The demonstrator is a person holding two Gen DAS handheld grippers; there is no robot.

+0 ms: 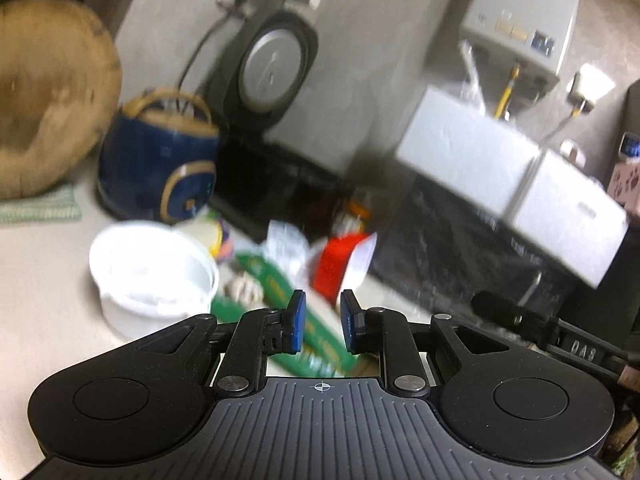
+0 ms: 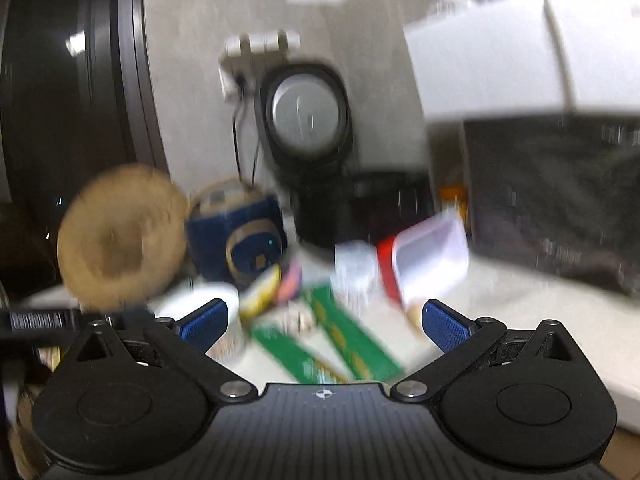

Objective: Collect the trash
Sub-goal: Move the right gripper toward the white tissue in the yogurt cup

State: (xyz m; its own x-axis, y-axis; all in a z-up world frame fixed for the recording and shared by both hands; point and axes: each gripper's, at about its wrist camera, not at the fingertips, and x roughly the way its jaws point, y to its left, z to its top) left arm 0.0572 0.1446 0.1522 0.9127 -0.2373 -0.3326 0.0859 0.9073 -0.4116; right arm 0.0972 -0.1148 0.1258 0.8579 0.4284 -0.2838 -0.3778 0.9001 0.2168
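Observation:
Trash lies in a heap on the pale counter: green wrappers (image 1: 276, 300) (image 2: 344, 332), a red and white carton (image 1: 340, 264) (image 2: 424, 256), crumpled clear plastic (image 1: 286, 244) (image 2: 354, 268) and a yellow packet (image 1: 220, 236) (image 2: 264, 288). A white tub (image 1: 154, 272) (image 2: 200, 296) stands at the left of the heap. My left gripper (image 1: 323, 320) hovers just short of the green wrappers, its blue pads a narrow gap apart with nothing between them. My right gripper (image 2: 325, 324) is wide open and empty in front of the same heap. Both views are blurred.
Behind the heap are a dark blue pot (image 1: 160, 164) (image 2: 236, 236), a round wooden board (image 1: 44, 112) (image 2: 120, 236) and a black appliance with a grey round lid (image 1: 272, 68) (image 2: 306, 116). White boxes (image 1: 500, 172) (image 2: 520, 52) overhang a dark stove area on the right.

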